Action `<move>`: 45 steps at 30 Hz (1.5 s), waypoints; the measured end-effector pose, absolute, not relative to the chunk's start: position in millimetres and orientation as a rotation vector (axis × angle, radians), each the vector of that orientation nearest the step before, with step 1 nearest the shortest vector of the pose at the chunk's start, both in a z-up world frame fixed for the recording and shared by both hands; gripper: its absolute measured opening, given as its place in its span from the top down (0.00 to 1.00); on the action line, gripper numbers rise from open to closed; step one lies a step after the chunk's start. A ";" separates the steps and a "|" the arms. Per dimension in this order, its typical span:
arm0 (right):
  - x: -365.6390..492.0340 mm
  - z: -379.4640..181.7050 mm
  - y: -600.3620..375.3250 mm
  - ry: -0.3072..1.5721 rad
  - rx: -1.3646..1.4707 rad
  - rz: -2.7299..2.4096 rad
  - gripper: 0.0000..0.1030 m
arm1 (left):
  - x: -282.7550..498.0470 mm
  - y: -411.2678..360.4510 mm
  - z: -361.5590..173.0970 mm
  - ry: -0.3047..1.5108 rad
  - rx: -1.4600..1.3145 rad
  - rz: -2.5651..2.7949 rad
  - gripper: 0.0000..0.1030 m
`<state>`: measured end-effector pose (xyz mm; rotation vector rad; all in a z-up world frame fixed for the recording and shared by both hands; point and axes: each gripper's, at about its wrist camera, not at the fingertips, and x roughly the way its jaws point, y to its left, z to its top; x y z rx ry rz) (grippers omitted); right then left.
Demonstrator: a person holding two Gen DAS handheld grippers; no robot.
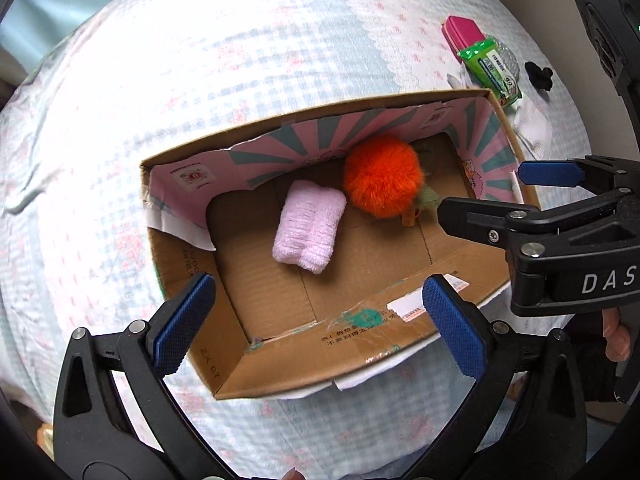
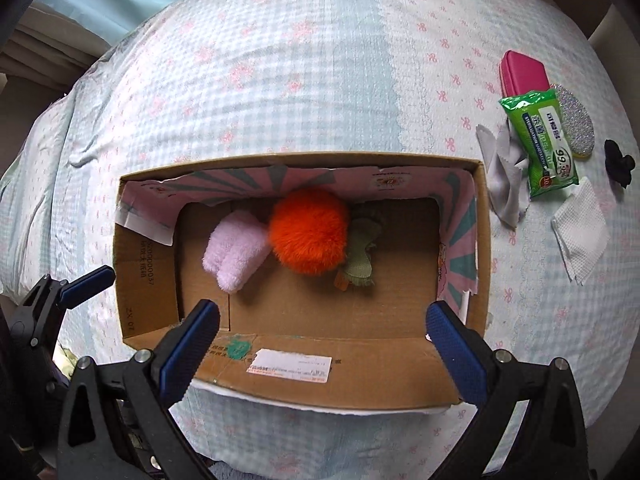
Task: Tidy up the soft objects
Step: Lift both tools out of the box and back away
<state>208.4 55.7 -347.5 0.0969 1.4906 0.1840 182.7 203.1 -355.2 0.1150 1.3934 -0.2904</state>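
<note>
Above the cardboard box [image 2: 304,384], we hold both grippers empty: the left gripper [image 1: 316,320] and right gripper [image 2: 320,340] each have jaws spread wide, pinching nothing. We judge this stance a pause between placements. Inside the box, the pink rolled towel [image 2: 236,254] lies touching the orange fluffy ball [image 2: 308,232], which sits against the far wall with a green cloth piece [image 2: 362,254] beside it. Outside the box, just beyond its right wall, remain a grey cloth [image 2: 502,176], a white cloth [image 2: 580,232] and a green wipes packet [image 2: 550,140].
</note>
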 end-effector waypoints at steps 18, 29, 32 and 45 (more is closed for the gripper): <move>99.4 -178.9 17.8 1.132 0.065 0.037 0.00 | 85.5 235.9 -177.8 1.096 -0.025 -0.106 0.00; 71.1 -149.2 -37.4 1.021 0.121 -0.032 0.00 | 71.9 196.9 -154.0 1.059 -0.056 -0.122 0.00; 70.3 -147.1 -56.2 1.003 0.116 -0.025 0.00 | 71.2 179.5 -149.1 1.046 -0.062 -0.103 0.00; 107.3 -140.9 -174.2 0.916 0.040 0.073 0.00 | 80.5 63.5 -132.7 0.992 -0.205 0.052 0.00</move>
